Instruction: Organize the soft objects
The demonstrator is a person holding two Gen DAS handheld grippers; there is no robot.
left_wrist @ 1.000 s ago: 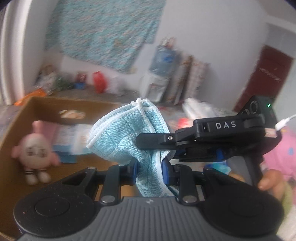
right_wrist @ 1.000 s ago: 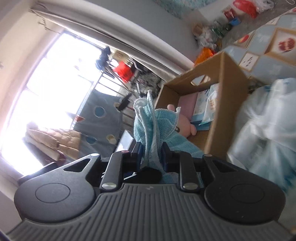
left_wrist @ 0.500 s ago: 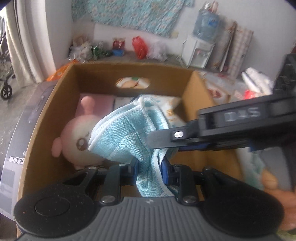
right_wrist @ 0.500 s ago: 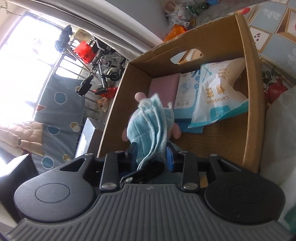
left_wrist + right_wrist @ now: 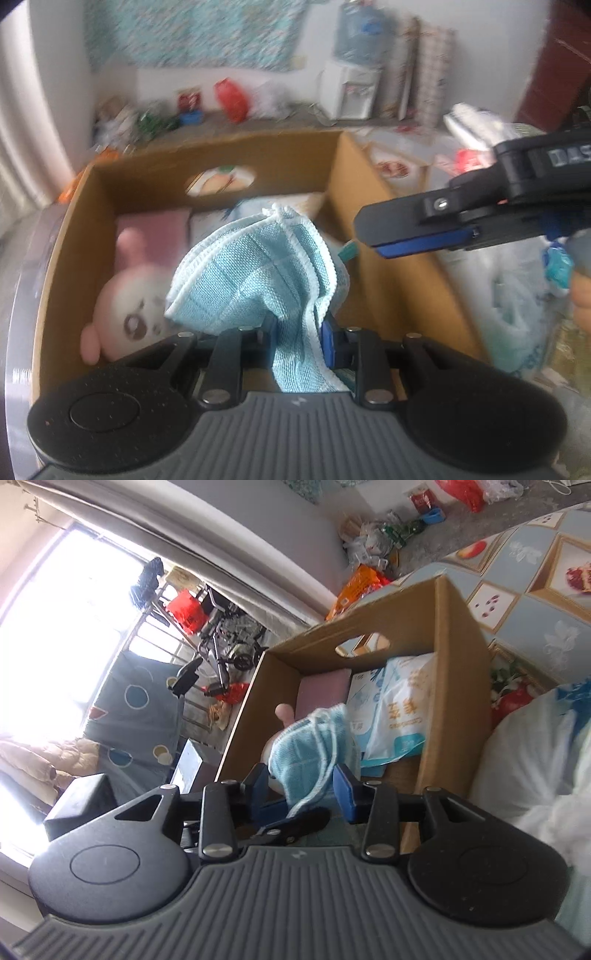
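We hold the folded light-blue woven cloth (image 5: 255,273) over the open brown cardboard box (image 5: 373,206).

Our left gripper (image 5: 299,332) keeps its jaws clamped on the cloth; our right gripper (image 5: 301,786) has its jaws opening, pads clear of the cloth between them, leaving one grip to lower it. Below, a pink round plush toy (image 5: 122,306) and white wipe packets (image 5: 399,709) crowd the floor.

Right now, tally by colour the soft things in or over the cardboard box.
Light blue: 1, the folded light blue microfibre cloth, clamped in the left gripper over the cardboard box.
Pink: 2, the pink plush toy and the flat pink pad.
White and blue: 2, the plastic packets.
Total: 5
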